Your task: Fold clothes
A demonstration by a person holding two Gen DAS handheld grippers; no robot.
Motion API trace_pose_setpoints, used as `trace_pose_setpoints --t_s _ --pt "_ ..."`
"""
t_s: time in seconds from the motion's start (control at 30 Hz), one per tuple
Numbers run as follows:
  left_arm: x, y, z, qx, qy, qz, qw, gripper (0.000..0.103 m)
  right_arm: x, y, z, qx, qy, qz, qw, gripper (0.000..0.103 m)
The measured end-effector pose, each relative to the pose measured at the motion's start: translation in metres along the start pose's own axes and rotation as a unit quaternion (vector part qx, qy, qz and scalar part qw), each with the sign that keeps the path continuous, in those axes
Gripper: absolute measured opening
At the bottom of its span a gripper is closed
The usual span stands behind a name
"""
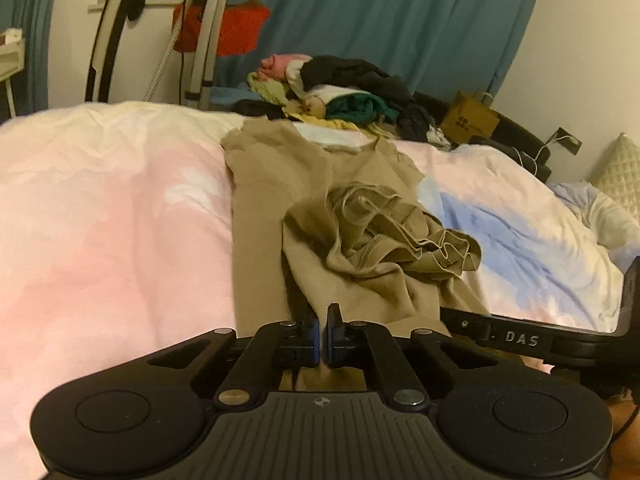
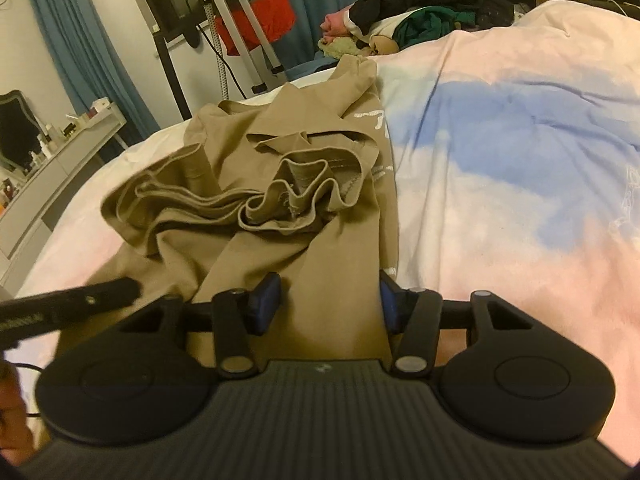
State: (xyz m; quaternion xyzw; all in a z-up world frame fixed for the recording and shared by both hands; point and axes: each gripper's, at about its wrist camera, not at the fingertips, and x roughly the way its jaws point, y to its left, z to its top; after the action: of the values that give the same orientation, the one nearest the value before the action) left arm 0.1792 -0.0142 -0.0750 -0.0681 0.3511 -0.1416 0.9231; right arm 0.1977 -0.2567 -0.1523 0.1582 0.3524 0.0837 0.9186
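Tan garment lies lengthwise down the middle of the bed, its near end at the two grippers and its far end close to a heap of unfolded clothes. Midway along, a loose section is bunched into ruffled ridges — hems showing. Cloth looks thin, soft and light; judged to drape and slide easily, so a pinch at an edge or corner should lift it better than a grab at the bunch.

Left gripper: jaws clenched, with the near hem of the garment at their tips — whether cloth is actually caught between them I cannot tell. Right gripper: jaws parted, straddling a flat band of fabric, pads not pressing it.

Beyond the bed: blue curtain, stand with something red.
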Motion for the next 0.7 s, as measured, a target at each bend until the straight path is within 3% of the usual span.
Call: trace_pose_setpoints --t_s 0.33,0.43,0.47,0.57,0.7 --pt "0.004 -0.002 -0.008 0.021 0.015 0.039 0.9989 0.005 0.002 0.003 -0.003 -0.009 -0.001 -0.007 1.000 0.053" --pt "-0.001 -0.005 -0.007 0.024 0.014 0.044 0.9986 0.012 -0.001 0.004 -0.003 -0.005 -0.004 -0.013 1.000 0.053" --pt "-0.005 -0.007 -0.007 0.025 0.012 0.045 0.9986 0.018 -0.004 0.005 -0.003 -0.002 -0.006 -0.016 1.000 0.053" --pt "-0.021 -0.014 -0.009 0.027 -0.001 0.051 0.9984 0.053 -0.019 0.008 -0.005 0.002 -0.016 -0.027 1.000 0.054" --pt "-0.047 -0.025 -0.014 0.020 -0.014 0.045 0.9987 0.066 -0.053 0.016 -0.007 0.005 -0.041 -0.034 0.999 0.055"
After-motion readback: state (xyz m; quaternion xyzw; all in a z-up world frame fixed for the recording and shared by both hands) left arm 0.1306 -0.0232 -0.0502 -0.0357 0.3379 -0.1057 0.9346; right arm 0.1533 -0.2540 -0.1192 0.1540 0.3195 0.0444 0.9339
